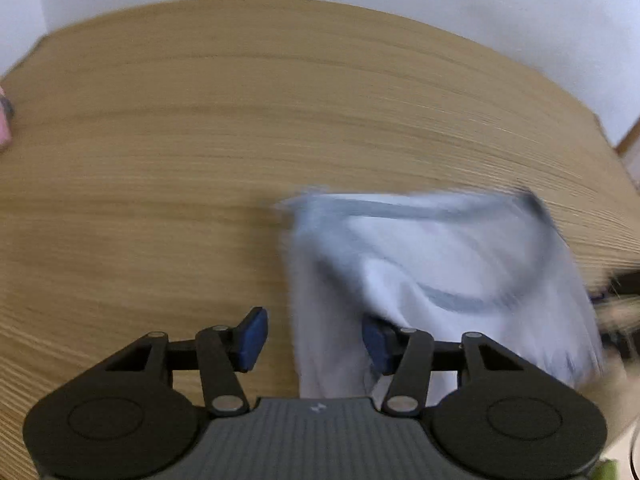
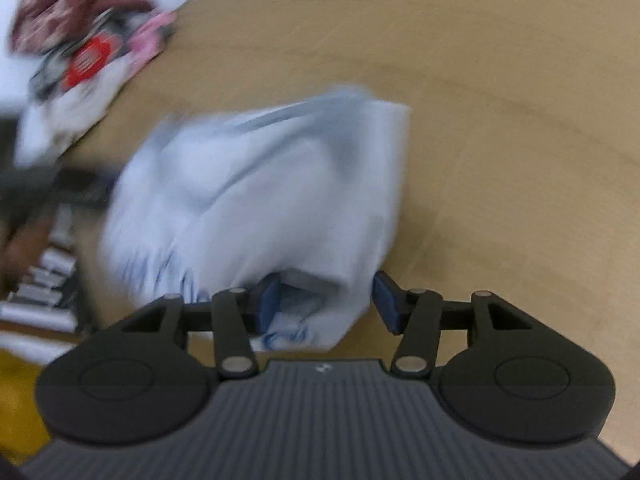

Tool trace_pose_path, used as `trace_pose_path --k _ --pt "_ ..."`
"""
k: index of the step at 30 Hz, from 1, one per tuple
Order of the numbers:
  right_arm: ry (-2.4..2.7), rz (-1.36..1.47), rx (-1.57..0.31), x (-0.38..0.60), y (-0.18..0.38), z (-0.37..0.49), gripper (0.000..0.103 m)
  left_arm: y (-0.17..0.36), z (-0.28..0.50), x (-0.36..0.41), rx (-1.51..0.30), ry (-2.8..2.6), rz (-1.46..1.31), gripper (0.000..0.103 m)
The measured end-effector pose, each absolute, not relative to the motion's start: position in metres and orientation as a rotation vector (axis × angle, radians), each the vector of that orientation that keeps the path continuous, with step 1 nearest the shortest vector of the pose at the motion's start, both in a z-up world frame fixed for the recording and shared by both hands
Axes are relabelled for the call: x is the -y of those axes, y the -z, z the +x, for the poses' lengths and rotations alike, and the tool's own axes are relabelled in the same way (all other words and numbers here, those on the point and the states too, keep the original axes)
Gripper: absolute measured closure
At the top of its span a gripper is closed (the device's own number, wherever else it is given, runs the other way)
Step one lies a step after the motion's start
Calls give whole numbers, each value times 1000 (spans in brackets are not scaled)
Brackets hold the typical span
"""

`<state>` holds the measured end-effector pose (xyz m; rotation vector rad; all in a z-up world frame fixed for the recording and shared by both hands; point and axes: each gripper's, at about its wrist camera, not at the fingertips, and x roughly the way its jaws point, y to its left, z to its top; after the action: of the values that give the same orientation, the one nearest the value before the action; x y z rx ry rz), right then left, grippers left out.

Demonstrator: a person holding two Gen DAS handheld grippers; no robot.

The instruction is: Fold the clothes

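A pale blue-white garment (image 1: 440, 264), folded into a bundle, lies on the wooden table (image 1: 160, 160). Both views are blurred by motion. In the left wrist view my left gripper (image 1: 316, 340) is open. The bundle's left edge lies in the gap against the right pad, and the left pad stands over bare wood. In the right wrist view the same garment (image 2: 280, 184) fills the middle. Its near corner sits between the blue pads of my right gripper (image 2: 326, 302), whose jaws stand wide apart and do not visibly squeeze the cloth.
A heap of other clothes (image 2: 80, 52), dark red, pink and white with a red print, lies at the table's far left corner. Past the table edge (image 2: 92, 160) on the left are dark floor-level objects (image 2: 40, 280). Bare tabletop (image 2: 500, 120) stretches to the right.
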<state>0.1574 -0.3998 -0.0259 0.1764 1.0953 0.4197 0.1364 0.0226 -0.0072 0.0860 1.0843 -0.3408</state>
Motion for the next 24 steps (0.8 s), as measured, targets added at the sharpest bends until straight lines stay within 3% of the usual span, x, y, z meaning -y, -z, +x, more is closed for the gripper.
trace_pose_path --k 4,11,17,21,24 --pt "-286 125 -990 369 6 112 50 -18 127 -40 -1046 301 87 46" --pt "-119 120 -702 352 -39 83 48 -55 91 -1 -973 407 126 44" --pt "-208 191 -754 322 -30 78 50 -47 73 28 -933 593 229 43" --pt "-296 482 -933 356 8 75 49 -21 84 45 -971 634 288 43" --pt "-281 547 -952 365 28 73 48 -5 87 39 -1037 626 314 42"
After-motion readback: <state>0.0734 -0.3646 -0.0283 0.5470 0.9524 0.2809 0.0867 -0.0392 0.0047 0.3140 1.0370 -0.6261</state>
